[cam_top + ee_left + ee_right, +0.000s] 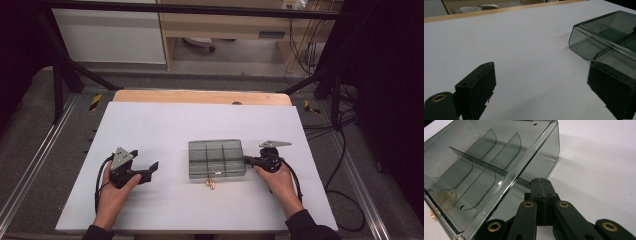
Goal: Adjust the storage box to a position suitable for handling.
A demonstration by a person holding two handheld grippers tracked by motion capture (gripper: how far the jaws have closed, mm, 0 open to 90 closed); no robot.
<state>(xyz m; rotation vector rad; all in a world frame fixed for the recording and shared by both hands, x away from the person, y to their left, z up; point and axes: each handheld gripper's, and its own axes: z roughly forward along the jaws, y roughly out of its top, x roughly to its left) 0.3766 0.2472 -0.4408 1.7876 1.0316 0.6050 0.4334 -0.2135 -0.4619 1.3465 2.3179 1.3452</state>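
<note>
A smoky clear compartment box (217, 157) with inner dividers sits mid-table on the white board (165, 125). A small copper-coloured piece (212, 184) lies on the board just in front of it. My right gripper (248, 160) is shut with nothing between its jaws, and its tip rests against the box's right wall. In the right gripper view the closed tip (541, 181) sits beside the box (486, 165), with the copper piece (431, 214) at the far left. My left gripper (147, 167) stands open left of the box, apart from it. In the left gripper view its fingers (476, 87) are spread wide, with the box (604, 37) ahead on the right.
A wooden table edge (200, 96) runs along the back of the board. Black frame bars (65, 70) stand at both far corners, and cables (345, 165) trail over the floor on the right. Bare white board lies behind the box and between the two hands.
</note>
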